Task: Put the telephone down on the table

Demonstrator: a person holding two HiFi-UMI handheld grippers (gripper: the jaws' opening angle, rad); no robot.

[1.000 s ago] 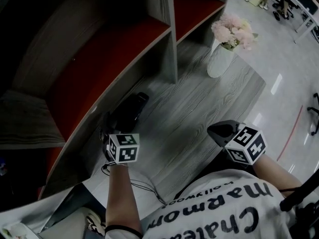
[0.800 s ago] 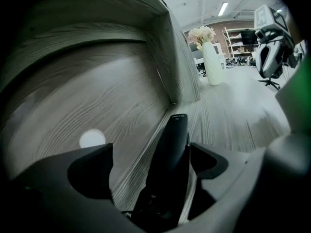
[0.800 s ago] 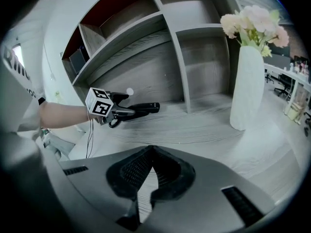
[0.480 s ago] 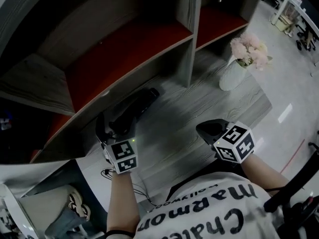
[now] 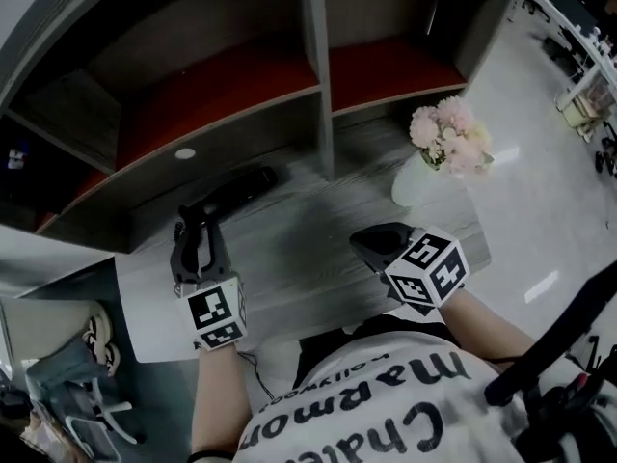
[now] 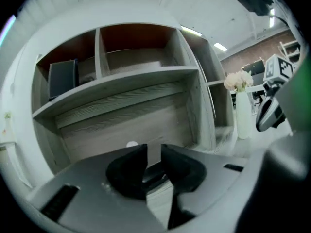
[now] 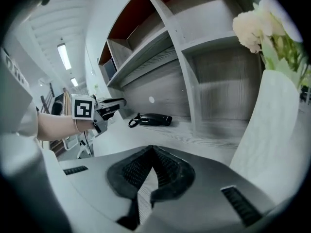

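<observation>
Now telephone [image 5: 241, 183] on table [image 5: 308, 258] just beyond left tool [image 5: 196, 222], jaws freshly narrowed, nothing held

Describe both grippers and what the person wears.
Left gripper and right gripper: dark grey bodies, black pads, each with a white cube of black square markers. White T-shirt with black lettering. Left jaws have just been closing, empty.
</observation>
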